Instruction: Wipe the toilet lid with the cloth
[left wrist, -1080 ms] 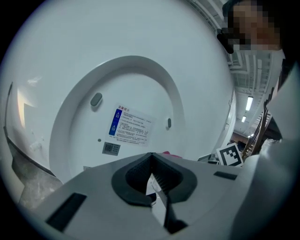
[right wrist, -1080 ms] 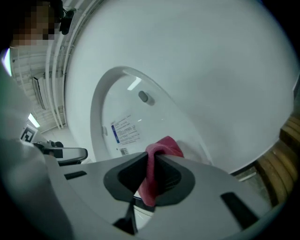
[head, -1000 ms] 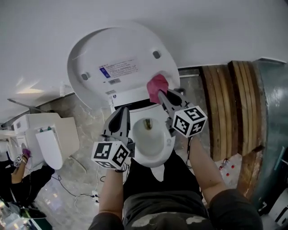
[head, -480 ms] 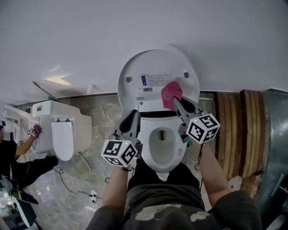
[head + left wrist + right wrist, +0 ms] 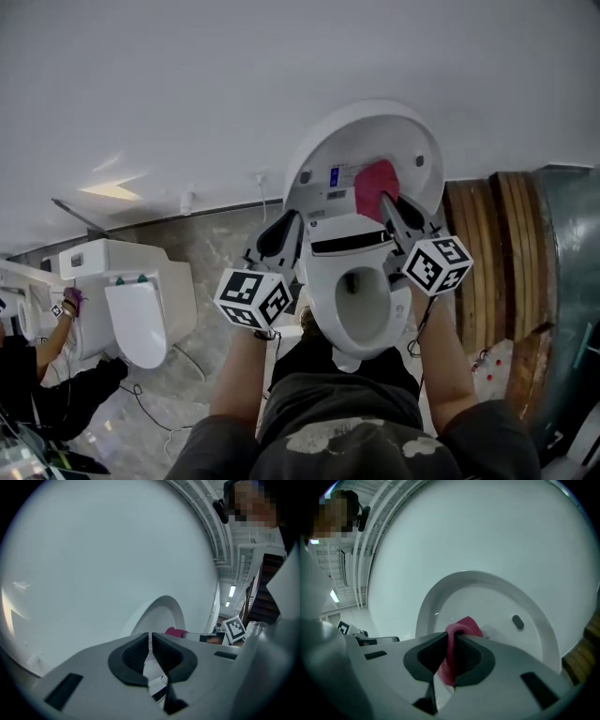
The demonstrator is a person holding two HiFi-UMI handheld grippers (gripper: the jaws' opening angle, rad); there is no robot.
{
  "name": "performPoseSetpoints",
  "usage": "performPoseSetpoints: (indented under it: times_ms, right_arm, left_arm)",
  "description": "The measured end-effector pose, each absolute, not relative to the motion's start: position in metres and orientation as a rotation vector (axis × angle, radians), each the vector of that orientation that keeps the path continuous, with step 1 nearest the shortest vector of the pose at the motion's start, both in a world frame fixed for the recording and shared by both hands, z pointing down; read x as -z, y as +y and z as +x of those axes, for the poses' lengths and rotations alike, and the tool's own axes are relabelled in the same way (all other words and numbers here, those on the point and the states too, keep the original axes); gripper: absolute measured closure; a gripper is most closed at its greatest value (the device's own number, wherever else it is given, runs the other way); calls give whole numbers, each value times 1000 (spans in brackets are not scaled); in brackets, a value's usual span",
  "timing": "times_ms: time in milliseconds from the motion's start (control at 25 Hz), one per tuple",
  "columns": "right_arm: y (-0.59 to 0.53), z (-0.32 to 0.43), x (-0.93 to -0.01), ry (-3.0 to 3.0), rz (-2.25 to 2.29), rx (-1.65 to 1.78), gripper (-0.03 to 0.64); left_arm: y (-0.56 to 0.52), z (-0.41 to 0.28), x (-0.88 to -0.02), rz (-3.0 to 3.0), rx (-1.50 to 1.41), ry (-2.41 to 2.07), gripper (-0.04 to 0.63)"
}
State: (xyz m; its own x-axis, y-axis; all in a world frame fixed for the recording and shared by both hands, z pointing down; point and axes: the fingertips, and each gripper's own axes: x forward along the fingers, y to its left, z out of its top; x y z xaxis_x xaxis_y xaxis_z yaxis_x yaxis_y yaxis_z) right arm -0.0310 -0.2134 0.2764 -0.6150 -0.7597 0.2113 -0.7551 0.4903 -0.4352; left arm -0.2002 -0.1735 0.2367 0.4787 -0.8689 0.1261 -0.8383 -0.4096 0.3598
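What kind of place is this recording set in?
Probably a test hall or workshop rather than a home bathroom: a toilet, a second toilet beside it, and loose cables trailing nearby.

Cloth (image 5: 376, 187) against raised toilet lid (image 5: 361, 141)

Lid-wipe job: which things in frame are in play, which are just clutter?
In play:
- pink cloth, clamped in the right hand-held gripper
- raised toilet lid

Not in play:
- left hand-held gripper, shut, empty
- second toilet
- wooden boards
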Motion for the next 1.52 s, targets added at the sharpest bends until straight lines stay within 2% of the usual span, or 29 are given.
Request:
performPoseSetpoints:
  times_ms: [280,520,680,800,1360,1520]
  right_arm:
    - [-200,-43,-285,2610,-1530,812,575]
    - [-195,-36,-291,2568,-1622,829,575]
    - [-194,-29,-290,2549,-1640,825,575]
    - [-192,-25,-288,2548,-1657,831,575]
    - [-169,-7,-289,2535,-1651,854,575]
    - [-169,-3,-285,2534,-1645,841,575]
  left_arm:
    - [-210,-217,-229,2485,119,-1273,581]
    - [-234,-209,-231,2576,96,-1160,451]
    - [-244,-196,-230,2626,112,-1100,341]
    - [-254,-192,-231,2646,100,-1095,298]
    - [-281,-167,-234,2701,-92,-1023,295]
    - [-280,-169,-234,2678,-72,-1052,309]
